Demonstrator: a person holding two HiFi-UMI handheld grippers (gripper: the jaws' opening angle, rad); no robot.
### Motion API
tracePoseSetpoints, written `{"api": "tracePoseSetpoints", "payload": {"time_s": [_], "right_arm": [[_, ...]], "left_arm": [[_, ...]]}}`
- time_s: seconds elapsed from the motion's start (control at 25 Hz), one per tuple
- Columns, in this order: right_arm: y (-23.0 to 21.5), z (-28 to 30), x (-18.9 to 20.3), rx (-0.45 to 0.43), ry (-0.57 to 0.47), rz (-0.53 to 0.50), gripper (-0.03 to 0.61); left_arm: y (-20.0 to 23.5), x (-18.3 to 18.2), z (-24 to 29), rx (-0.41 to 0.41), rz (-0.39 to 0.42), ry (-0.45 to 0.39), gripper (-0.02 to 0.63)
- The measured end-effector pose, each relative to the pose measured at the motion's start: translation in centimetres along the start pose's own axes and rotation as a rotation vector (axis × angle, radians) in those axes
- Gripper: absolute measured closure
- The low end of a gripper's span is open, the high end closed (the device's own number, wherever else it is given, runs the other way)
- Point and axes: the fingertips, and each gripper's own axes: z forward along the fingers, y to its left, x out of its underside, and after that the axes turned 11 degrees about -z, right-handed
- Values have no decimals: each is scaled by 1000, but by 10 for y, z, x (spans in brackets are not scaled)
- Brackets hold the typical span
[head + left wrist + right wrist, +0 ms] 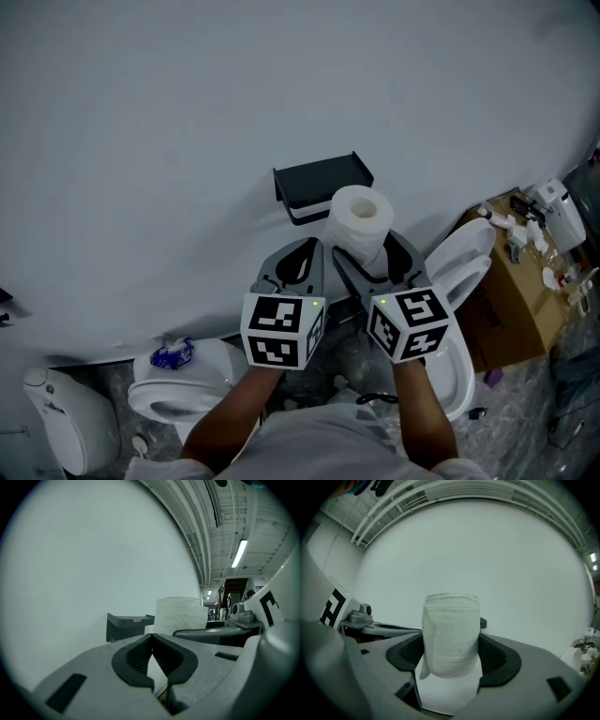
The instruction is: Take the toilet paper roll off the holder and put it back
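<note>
A white toilet paper roll (359,221) stands upright between the jaws of my right gripper (364,246), which is shut on it just in front of and to the right of the dark wall holder (322,186). In the right gripper view the roll (451,640) fills the gap between the pads, a loose flap hanging at its lower left. My left gripper (298,261) is beside it on the left, jaws shut with nothing between them (152,657). From the left gripper view the holder (127,625) and the roll (180,616) show ahead.
A plain white wall (187,141) fills most of the view. A toilet (183,384) with a blue item on it stands below left, another toilet (464,281) at right. A cardboard box (516,300) with clutter sits at far right.
</note>
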Motion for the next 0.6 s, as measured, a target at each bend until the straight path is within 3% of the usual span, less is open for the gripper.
{"api": "tracePoseSetpoints", "payload": {"time_s": [0.6], "right_arm": [[3, -1, 10, -5, 12, 12, 219]], "left_arm": [[-4, 9, -3, 2, 4, 21, 609]]}}
